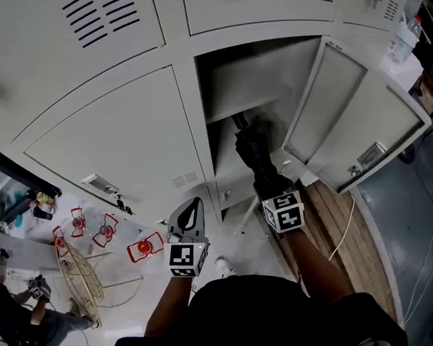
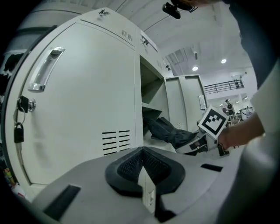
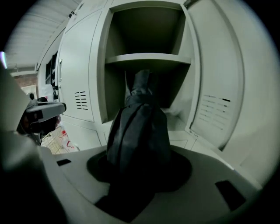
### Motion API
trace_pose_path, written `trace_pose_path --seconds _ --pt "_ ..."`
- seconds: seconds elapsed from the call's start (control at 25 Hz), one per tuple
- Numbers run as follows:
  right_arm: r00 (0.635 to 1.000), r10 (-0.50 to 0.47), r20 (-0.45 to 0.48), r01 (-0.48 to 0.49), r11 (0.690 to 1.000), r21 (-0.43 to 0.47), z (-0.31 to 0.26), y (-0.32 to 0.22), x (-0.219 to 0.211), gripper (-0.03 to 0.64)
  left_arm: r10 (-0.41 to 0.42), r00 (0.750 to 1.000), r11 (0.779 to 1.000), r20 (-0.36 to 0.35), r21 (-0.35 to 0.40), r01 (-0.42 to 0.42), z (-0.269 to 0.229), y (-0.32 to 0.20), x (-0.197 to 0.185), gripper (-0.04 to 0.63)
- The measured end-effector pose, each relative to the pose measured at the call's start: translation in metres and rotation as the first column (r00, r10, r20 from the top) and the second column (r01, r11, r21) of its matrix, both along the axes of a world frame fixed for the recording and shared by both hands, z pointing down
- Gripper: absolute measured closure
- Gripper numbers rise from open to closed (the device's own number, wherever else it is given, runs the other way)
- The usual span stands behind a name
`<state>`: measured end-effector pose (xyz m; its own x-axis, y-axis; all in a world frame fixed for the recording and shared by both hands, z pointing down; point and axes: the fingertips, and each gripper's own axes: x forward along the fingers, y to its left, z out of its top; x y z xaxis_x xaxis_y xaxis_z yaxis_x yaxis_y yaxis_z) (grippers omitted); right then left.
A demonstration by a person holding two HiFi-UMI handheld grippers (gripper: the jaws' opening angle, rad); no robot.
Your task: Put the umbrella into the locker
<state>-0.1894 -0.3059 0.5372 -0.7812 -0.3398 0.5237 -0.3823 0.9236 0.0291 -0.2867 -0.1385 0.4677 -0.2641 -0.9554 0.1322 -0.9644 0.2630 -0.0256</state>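
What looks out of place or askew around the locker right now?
Nothing stands out. The locker door is swung wide, and the folded umbrella sits in the right tool with its tip in the locker below the shelf. The left tool is shut and empty.

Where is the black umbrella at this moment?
The folded black umbrella is clamped in the right gripper, its tip poking into the open locker just under its shelf, right of centre in the head view.
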Motion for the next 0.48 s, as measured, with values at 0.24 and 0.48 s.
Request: trace_pose_path --seconds 0.24,0.48 --pt "0.999 0.022 -0.025 -0.022 1.000 -0.015 -0.011 -0.023 -0.028 0.420 0.016 1.000 1.000 0.020 -0.016 -0.015 -0.001 -0.006 -0.003 0.598" --pt "0.996 -0.036 -0.081 0.039 0.999 0.037 -0.019 -0.051 -0.071 0.420 -0.014 1.000 1.000 0.011 -0.020 0.015 -0.001 -0.015 -0.006 0.597"
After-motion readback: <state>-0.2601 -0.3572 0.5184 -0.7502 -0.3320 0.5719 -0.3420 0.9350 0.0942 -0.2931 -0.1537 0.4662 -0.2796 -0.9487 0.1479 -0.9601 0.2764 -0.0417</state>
